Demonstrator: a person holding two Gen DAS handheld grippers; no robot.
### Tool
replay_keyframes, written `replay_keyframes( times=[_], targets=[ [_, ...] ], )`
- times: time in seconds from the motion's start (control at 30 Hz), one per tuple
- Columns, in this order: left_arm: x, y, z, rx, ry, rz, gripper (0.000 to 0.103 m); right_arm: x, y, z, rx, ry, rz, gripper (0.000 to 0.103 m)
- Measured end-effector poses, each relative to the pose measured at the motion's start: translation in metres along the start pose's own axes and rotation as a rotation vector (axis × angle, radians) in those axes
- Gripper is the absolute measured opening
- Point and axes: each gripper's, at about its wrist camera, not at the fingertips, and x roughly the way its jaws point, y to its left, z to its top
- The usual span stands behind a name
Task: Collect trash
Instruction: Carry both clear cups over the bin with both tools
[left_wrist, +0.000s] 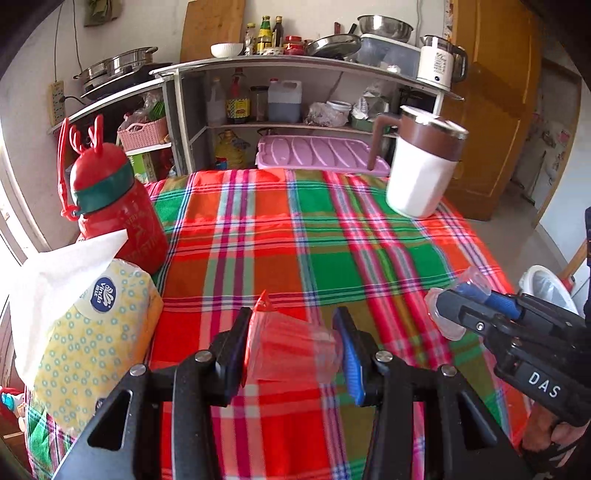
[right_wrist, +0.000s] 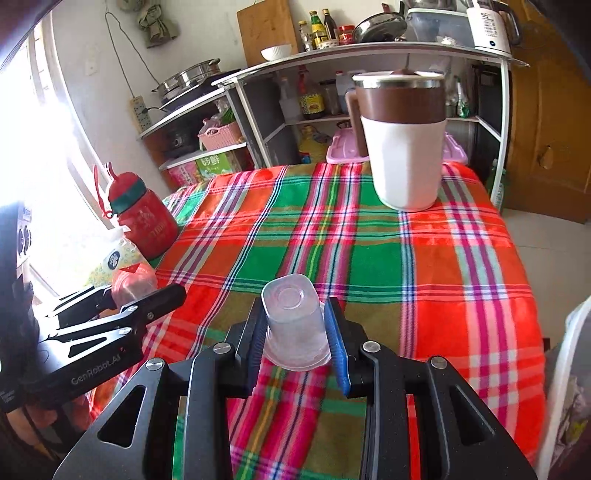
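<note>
**Plastic cups held in both grippers above a plaid tablecloth**

Clear disposable cups are the trash here, one in each gripper. In the left wrist view, the left gripper (left_wrist: 291, 345) fills the bottom centre of the frame, its jaws clenched on a crumpled clear plastic cup (left_wrist: 291, 347) that lies sideways between the blue pads and picks up a red tint from the cloth behind it. At the right edge of that view, the right gripper (left_wrist: 448, 308) reaches in from the lower right, gripping a second clear cup (left_wrist: 443, 317).

In the right wrist view, the right gripper (right_wrist: 295, 332) sits at the bottom centre, its jaws closed on that second cup (right_wrist: 293, 325), which is upside down with its round base facing the camera. The left gripper (right_wrist: 138, 295) appears at the lower left of this view with its cup (right_wrist: 133, 280) between its fingers.

A plaid tablecloth (left_wrist: 332, 229) in red, green and orange covers the table below. On it, at the left of the left wrist view, stands a red bottle (left_wrist: 118, 210) with antlers on its cap and a green band, and just in front of it a yellow pack of tissues (left_wrist: 92, 332) with one white sheet sticking up. At the upper right of the cloth stands a white mug with a brown handle and lid (left_wrist: 419, 170). A white bin (left_wrist: 550, 288) with a liner shows at the right edge, beyond the table. Kitchen shelves (left_wrist: 295, 70) with bottles, pots and a kettle fill the background.
</note>
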Motion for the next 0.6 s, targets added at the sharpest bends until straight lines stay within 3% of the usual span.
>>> replay_keyframes(
  times=[0.23, 0.6],
  targets=[
    [-0.028, -0.039, -0.002, 0.052, -0.039, -0.032, 0.046, -0.044, -0.013, -0.005, 0.016, -0.057, -0.028, 0.033],
    [-0.06, -0.116, -0.007, 0.125, -0.082, -0.147, 0.046, -0.118, -0.053, -0.021, 0.05, -0.141, -0.112, 0.033]
  ],
)
